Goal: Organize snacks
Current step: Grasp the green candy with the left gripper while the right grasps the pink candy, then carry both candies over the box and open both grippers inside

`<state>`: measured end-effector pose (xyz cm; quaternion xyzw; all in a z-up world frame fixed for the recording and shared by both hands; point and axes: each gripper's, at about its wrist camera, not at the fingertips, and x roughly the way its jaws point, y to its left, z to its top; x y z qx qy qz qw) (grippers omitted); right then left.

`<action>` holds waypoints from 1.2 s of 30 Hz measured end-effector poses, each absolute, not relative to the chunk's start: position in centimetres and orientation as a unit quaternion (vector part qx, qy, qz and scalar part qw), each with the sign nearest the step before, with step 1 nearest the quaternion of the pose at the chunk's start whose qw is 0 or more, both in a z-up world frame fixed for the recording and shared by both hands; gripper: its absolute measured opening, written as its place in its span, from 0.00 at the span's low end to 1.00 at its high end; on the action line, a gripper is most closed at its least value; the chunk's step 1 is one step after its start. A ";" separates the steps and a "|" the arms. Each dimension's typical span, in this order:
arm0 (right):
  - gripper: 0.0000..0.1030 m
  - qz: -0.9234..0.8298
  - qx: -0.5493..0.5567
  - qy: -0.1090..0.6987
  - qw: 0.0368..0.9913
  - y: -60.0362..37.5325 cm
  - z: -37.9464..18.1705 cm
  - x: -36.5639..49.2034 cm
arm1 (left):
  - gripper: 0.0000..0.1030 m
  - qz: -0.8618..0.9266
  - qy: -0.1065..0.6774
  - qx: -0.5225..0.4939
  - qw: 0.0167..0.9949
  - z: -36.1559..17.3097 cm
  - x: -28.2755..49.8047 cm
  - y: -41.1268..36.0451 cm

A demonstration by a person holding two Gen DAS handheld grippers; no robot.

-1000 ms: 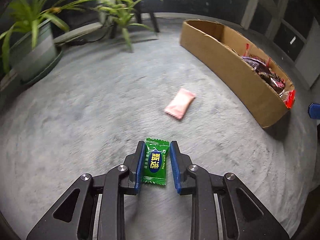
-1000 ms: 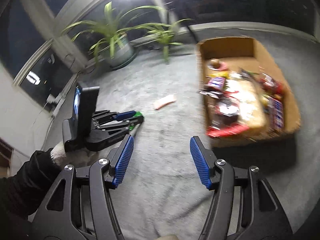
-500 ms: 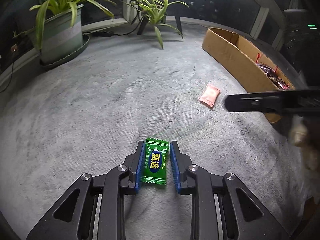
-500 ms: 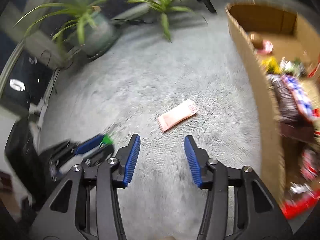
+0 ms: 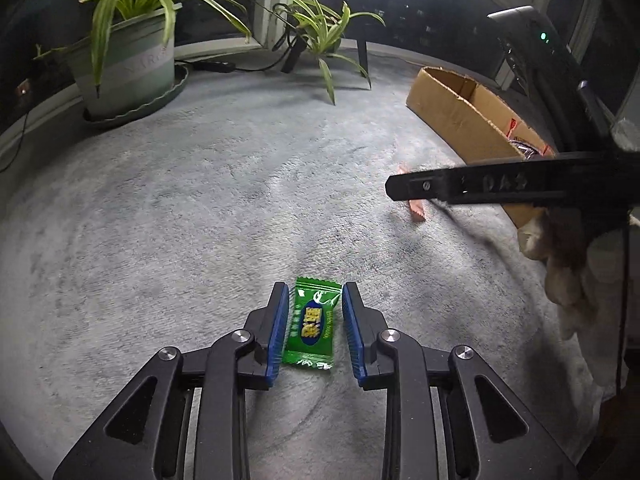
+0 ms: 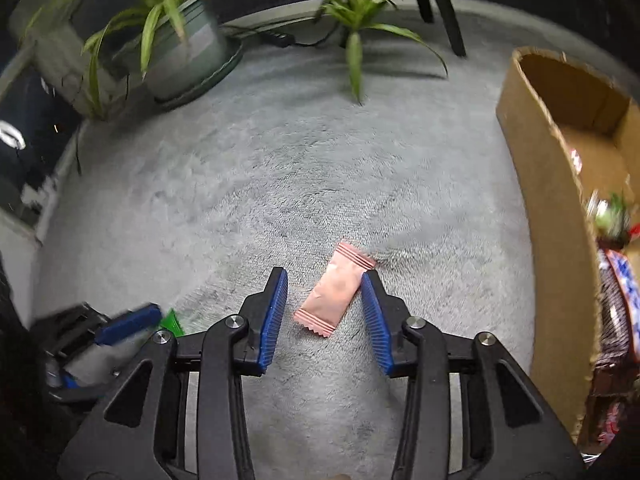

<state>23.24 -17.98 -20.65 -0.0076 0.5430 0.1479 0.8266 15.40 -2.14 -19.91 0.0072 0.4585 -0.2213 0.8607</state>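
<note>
A green candy packet (image 5: 313, 322) lies on the grey carpet between the blue pads of my left gripper (image 5: 315, 330), which is shut on it. A pink candy packet (image 6: 335, 294) lies on the carpet between the pads of my right gripper (image 6: 325, 314), which is open around it; the right pad touches its edge. In the left wrist view the right gripper (image 5: 472, 184) covers most of the pink packet (image 5: 416, 210). The left gripper (image 6: 128, 324) shows at the lower left of the right wrist view. A cardboard box (image 6: 560, 216) with several snacks stands at the right.
A large potted plant (image 5: 128, 60) and a smaller plant (image 5: 328, 40) stand at the far edge of the carpet with cables beside them. The box (image 5: 464, 120) lies to the right. Dark windows close the back.
My right gripper has swung from over the box down to the carpet and now straddles the pink packet. The left gripper keeps the green packet, with its jaws slightly wider than before.
</note>
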 end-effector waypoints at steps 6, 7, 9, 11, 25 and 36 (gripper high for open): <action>0.24 0.161 -0.083 0.544 0.819 -17.1 -20.9 22.7 | 0.25 -0.227 0.466 0.020 0.855 -20.3 15.1 -2.0; 0.22 0.164 -0.089 0.545 0.818 -17.3 -20.9 22.6 | 0.25 -0.227 0.465 0.021 0.855 -20.3 15.1 -2.1; 0.22 0.164 -0.088 0.548 0.815 -17.6 -20.8 22.6 | 0.25 -0.228 0.464 0.027 0.856 -20.3 15.0 -2.3; 0.22 0.167 -0.079 0.553 0.813 -18.3 -20.7 22.4 | 0.25 -0.237 0.467 0.030 0.852 -20.2 14.9 -2.6; 0.07 0.176 -0.060 0.540 0.821 -18.8 -19.8 22.0 | 0.18 -0.219 0.465 0.020 0.858 -20.1 15.0 -2.2; 0.05 0.174 -0.038 0.539 0.824 -20.0 -19.9 22.2 | 0.17 -0.200 0.465 -0.002 0.862 -20.1 15.4 -1.3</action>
